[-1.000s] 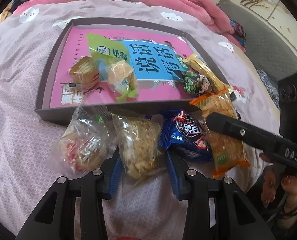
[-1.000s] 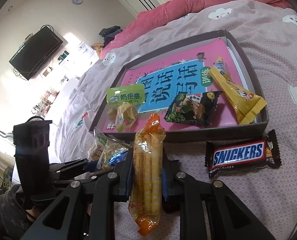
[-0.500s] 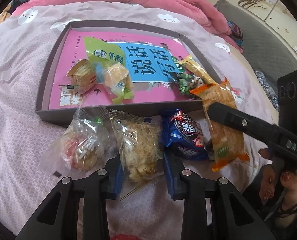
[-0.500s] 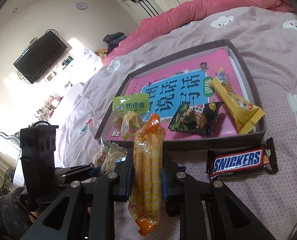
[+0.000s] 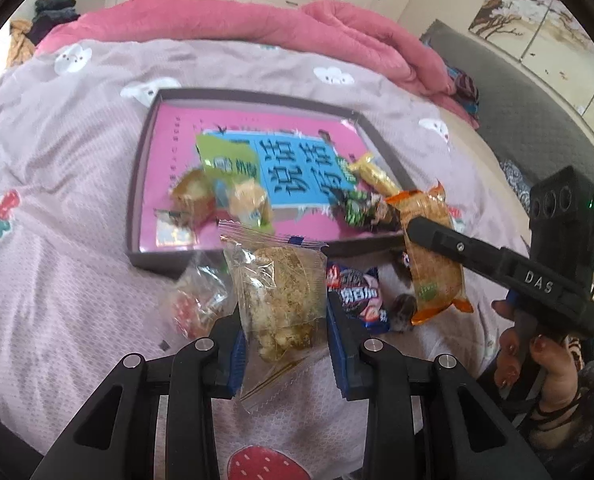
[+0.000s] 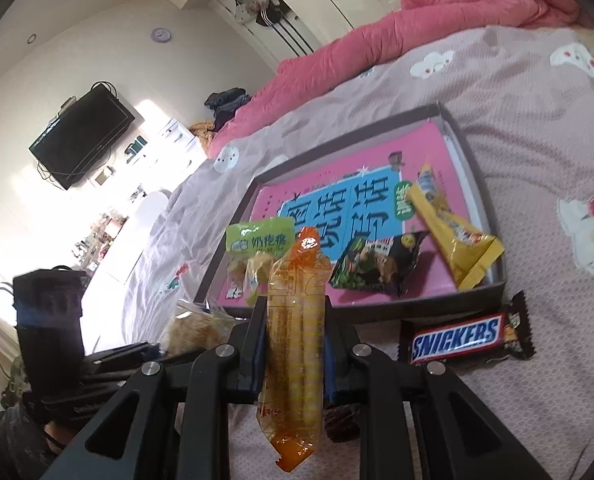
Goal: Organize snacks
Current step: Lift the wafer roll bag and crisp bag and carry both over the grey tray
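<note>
- Left gripper (image 5: 285, 344): fingers clenched on a clear-wrapped crumbly cake (image 5: 281, 292), pack lifted off the bed (image 5: 57, 280), in front of the tray's near wall.
- Right gripper (image 6: 293, 344): fingers clenched on an orange pack of stick biscuits (image 6: 295, 344), pack upright, hanging below the fingers; also seen in left view, held above the tray's near-right corner.
- Grey tray (image 5: 135, 184) on the bed w/ pink book (image 6: 337, 168) lining it. Inside: green-label candy bag (image 6: 259, 250), small wrapped cake (image 5: 191, 196), dark green snack pack (image 6: 377, 266), yellow wedge pack (image 6: 453, 232) at the right end.
- Outside tray, on the bed by the near wall: Snickers bar (image 6: 463, 336), blue cookie pack (image 5: 357, 296), clear bag w/ red bits (image 5: 199, 300) just left of the held cake.
- Pink blanket (image 5: 237, 20) bunched beyond the tray.
</note>
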`<state>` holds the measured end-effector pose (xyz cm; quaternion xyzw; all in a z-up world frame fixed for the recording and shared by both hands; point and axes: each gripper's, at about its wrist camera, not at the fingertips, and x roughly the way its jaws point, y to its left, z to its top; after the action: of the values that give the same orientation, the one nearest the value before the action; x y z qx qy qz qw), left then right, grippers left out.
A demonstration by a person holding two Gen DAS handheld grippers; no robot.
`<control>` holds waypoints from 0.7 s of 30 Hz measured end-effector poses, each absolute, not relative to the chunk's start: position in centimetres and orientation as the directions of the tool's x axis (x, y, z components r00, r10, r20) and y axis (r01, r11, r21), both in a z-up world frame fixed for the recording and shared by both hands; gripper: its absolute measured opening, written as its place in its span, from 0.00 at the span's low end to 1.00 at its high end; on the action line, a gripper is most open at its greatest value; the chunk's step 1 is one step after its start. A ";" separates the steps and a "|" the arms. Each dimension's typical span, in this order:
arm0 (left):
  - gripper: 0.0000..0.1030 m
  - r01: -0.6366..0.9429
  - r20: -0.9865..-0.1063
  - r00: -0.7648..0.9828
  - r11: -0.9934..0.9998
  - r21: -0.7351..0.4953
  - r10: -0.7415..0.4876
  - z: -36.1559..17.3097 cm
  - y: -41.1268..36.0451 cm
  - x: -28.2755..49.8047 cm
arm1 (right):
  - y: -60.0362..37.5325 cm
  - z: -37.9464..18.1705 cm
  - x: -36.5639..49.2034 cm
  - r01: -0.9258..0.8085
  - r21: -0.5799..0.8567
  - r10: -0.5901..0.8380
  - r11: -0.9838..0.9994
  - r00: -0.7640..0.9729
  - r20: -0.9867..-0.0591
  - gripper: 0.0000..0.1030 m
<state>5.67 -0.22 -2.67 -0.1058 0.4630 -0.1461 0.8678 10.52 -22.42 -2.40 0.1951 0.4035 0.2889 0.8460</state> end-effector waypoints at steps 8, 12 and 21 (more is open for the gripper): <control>0.34 0.120 -0.753 0.571 0.941 -0.318 -0.327 -1.1 1.0 5.8 | -22.9 -1.3 10.4 -0.323 0.508 0.593 0.798 0.570 -0.569 0.22; 0.34 0.102 -0.750 0.586 0.946 -0.308 -0.307 -0.6 1.5 6.2 | -23.3 -0.4 10.2 -0.326 0.465 0.559 0.823 0.612 -0.560 0.22; 0.34 0.071 -0.726 0.630 0.952 -0.299 -0.275 0.7 2.5 7.0 | -24.4 0.7 10.2 -0.314 0.454 0.535 0.833 0.662 -0.524 0.22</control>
<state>7.03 2.53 0.72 -0.1219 0.4191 -0.0968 0.8945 10.24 -24.43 0.68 0.1647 0.3357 0.2369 0.8967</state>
